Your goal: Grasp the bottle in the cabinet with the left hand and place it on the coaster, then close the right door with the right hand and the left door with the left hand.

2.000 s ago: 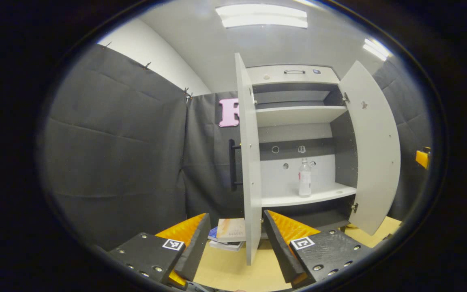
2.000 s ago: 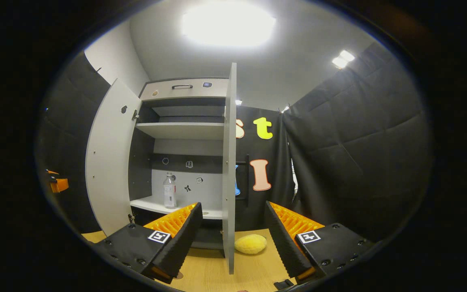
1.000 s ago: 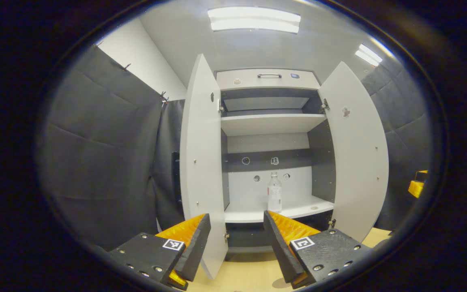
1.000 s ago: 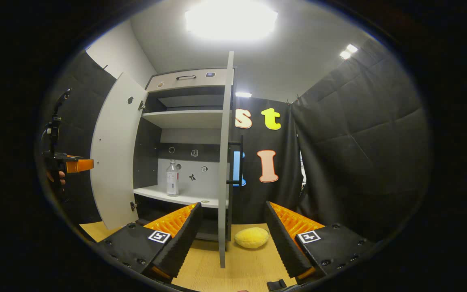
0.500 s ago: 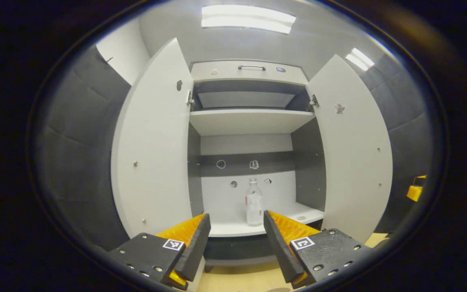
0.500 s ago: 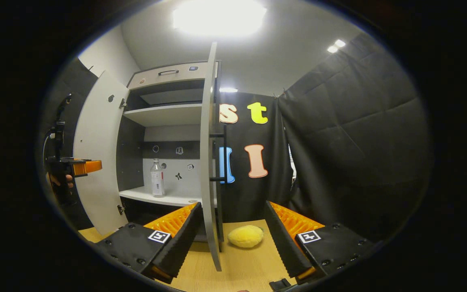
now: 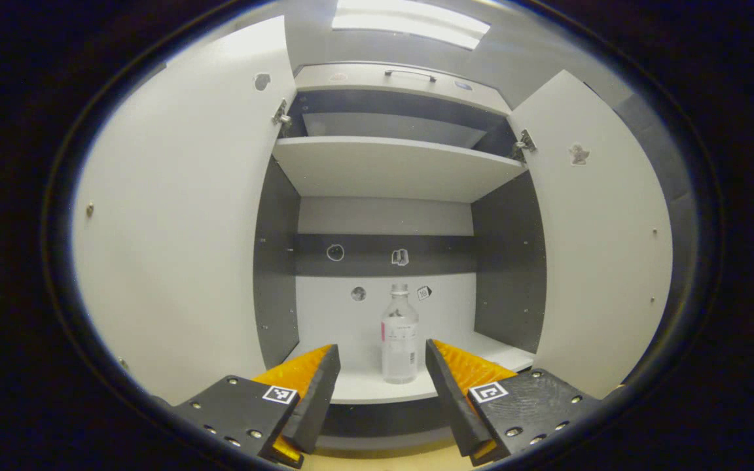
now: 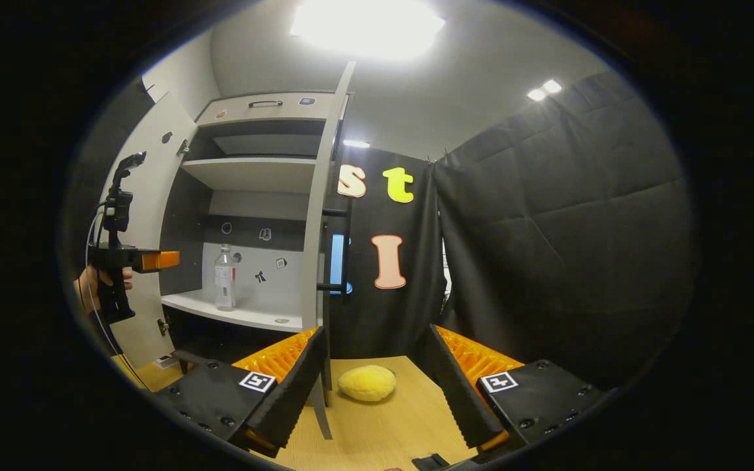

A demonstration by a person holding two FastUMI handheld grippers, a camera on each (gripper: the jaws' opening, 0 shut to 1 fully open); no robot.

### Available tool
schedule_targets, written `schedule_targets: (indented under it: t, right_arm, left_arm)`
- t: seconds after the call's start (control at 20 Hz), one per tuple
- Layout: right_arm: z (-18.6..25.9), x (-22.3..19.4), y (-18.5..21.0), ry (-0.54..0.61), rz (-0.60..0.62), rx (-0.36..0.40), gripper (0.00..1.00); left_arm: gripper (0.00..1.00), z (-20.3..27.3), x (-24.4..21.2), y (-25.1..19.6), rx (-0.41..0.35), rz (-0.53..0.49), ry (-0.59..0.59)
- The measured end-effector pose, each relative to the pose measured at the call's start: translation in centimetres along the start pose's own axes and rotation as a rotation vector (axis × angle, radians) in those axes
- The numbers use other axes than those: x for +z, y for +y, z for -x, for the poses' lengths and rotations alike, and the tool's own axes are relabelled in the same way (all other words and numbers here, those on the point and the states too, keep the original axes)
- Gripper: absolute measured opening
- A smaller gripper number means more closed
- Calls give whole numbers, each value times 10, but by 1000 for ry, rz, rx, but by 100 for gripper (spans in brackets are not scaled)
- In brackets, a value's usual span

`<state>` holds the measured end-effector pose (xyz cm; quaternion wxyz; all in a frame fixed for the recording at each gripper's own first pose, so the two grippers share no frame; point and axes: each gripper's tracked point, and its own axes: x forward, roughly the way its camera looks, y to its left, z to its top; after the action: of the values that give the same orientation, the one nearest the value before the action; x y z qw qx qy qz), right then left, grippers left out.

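A clear bottle [image 7: 399, 340] with a pale label stands upright on the cabinet's lower shelf [image 7: 377, 387]. My left gripper [image 7: 379, 358] is open in front of that shelf, and the bottle shows in the gap beyond its fingertips, apart from them. Both white doors stand wide: the left door [image 7: 161, 216] and the right door [image 7: 603, 248]. In the right gripper view the bottle [image 8: 224, 278] stands far off and a hand [image 8: 92, 284] holds the left gripper [image 8: 151, 260] level with it. My right gripper [image 8: 375, 340] is open over the table, holding nothing.
The right door's edge [image 8: 315, 229], with its dark handle [image 8: 336, 248], rises just beyond my right gripper's left finger. A yellow soft lump [image 8: 366, 383] lies on the wooden table [image 8: 383, 428]. An upper shelf [image 7: 390, 167] spans the cabinet. Black cloth walls stand to the right.
My left gripper has swung toward the cabinet and come closer, so the bottle now looms larger between its fingers. The right gripper has drifted a little right; both stay open.
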<state>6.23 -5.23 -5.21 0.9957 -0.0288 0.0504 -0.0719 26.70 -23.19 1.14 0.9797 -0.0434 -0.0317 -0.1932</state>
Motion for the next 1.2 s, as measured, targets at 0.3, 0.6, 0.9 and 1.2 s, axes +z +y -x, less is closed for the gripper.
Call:
schedule_targets:
  t: [0.3, 0.6, 0.9, 1.2]
  right_arm:
    - [-6, -7, -5, 24, 11, -78, 96]
    - [-10, -17, -7, 51, 20, -138, 98]
    - [-13, -20, -14, 70, 48, -188, 98]
    - [-11, -21, -16, 79, 41, -180, 98]
  left_arm:
    - [80, -62, -25, -15, -71, 49, 26]
    - [80, -115, -52, -23, -104, 49, 62]
    - [80, -167, -83, -19, -101, 40, 137]
    - [79, -183, -85, -12, -78, 81, 125]
